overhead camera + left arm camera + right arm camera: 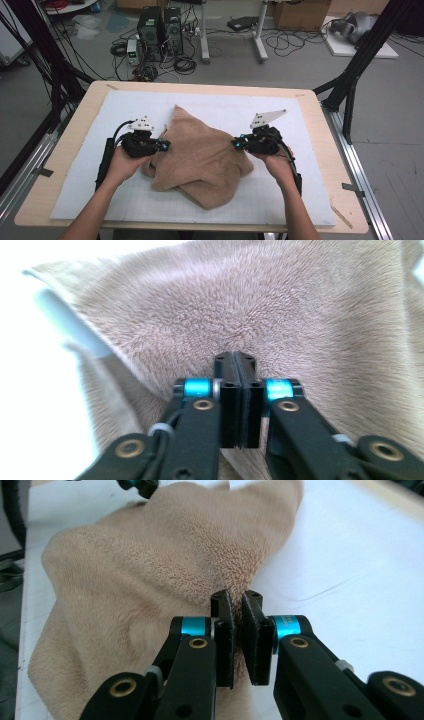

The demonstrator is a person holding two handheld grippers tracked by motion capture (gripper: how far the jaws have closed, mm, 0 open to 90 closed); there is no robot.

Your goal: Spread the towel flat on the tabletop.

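Tan fleece cloth (pixel 200 157) bunched at centre of frame on white mat (pixel 75 185), one corner pointing toward upper centre. Left gripper (pixel 164 145) at cloth's left edge, clamped tight on a pinch of fleece; in left gripper view, pads (pixel 229 390) pressed together with pile at their tips. Right gripper (pixel 236 144) at cloth's right edge, nearly closed on the fabric border; in right gripper view, narrow slit between pads (pixel 224 640).
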